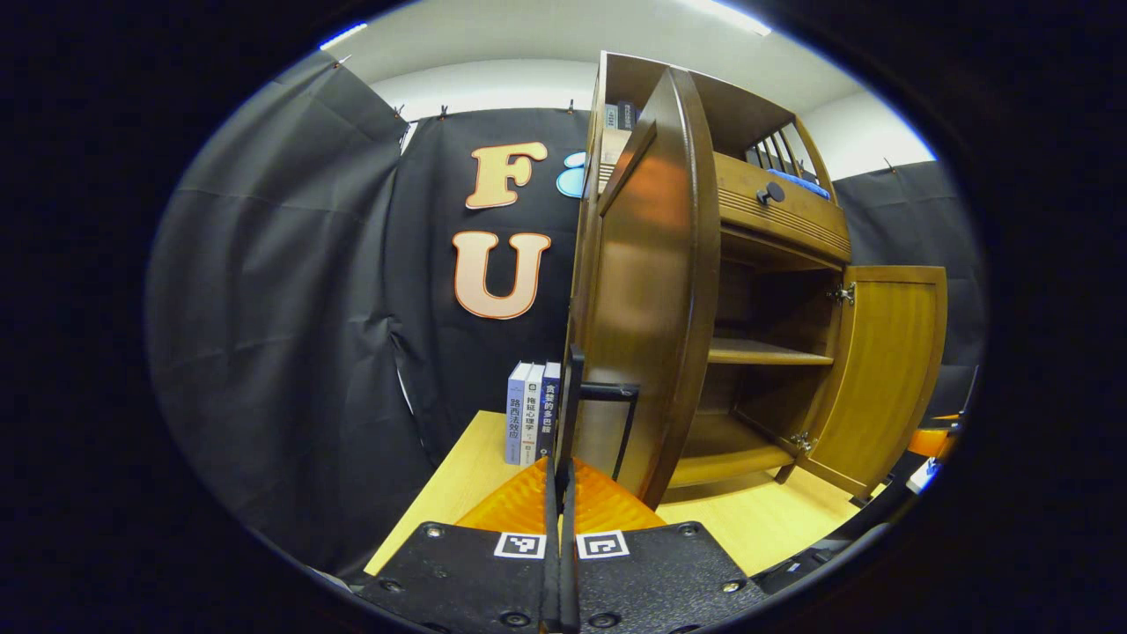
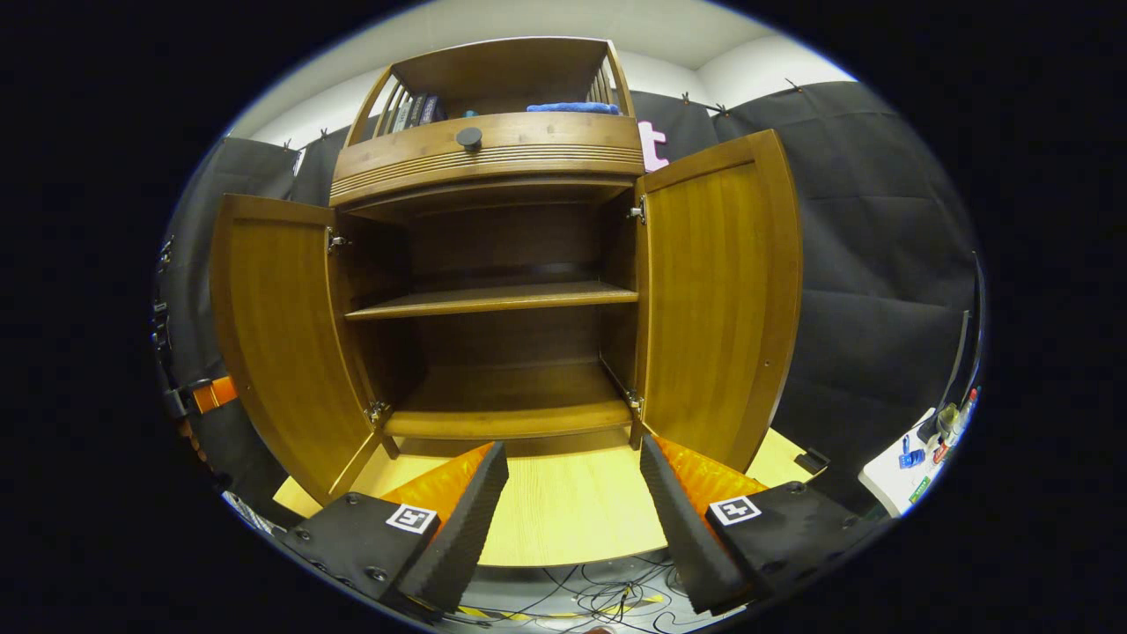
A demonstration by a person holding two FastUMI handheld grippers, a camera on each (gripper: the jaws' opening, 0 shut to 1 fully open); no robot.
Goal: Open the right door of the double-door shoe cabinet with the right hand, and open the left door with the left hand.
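Right gripper view shows both doors swung wide, your right tongs (image 2: pixel 572 502) gaping empty, while your left tongs (image 1: pixel 561 493) pinch the left door's handle (image 1: pixel 588 414); release next.

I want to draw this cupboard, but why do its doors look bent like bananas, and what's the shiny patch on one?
Left gripper view: the fisheye lens bows the left door, and a soft glare patch sits on its upper panel. Right gripper view: both doors curve outward towards the edges, the right door is evenly lit, and the cabinet's inside back is in shadow.
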